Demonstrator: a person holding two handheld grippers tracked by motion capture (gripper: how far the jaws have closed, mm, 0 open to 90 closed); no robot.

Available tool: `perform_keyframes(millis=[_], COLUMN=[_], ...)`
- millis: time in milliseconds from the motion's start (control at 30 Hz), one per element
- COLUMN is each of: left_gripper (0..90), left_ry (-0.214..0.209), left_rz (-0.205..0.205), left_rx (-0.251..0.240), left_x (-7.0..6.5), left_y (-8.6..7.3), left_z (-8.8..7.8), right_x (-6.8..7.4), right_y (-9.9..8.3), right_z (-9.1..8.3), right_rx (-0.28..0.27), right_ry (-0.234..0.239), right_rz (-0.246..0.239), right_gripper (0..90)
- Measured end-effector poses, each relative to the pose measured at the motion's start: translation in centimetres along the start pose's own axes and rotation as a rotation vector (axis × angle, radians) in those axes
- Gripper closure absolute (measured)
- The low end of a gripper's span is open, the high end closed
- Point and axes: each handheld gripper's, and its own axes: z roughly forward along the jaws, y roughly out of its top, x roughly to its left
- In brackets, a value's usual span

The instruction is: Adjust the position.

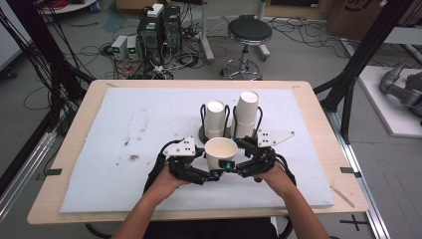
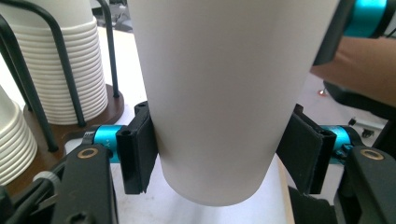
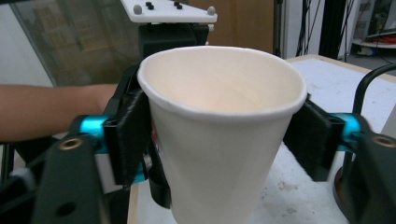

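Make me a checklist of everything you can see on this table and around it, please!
Surface: white mat on a wooden table, with a few dark stains.
Job's things: one paper cup, upright, held between both grippers.
Clutter: cup holder with black wire loops, carrying two stacks of cups.
Grippers: left gripper is shut on the cup's lower part; right gripper has its pads against the cup near the rim.
Cables: black cable trails from the left gripper; tangled wires lie on the floor.
Surroundings: black stool, computer boxes, black frame poles.
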Motion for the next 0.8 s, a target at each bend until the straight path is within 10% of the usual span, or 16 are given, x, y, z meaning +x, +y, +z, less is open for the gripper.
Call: perform_keyframes(millis=[467,800], left_gripper=[34.5,23.8], left_ry=[-0.018,0.087], left_rz=[0.005,-0.030], left_rx=[-0.013,-0.005], left_x=[-0.2,0.4], left_y=[-0.1,-1.0], left_z=[0.3,-1.4], right_x=[0.3,-0.3], right_y=[0.0,0.1], right_z=[0.5,-0.4], right_rx=[0.018,0.021], right_ry=[0.019,-0.051], right_rz=[-0.046,-0.073], right_gripper=[32.6,35.5])
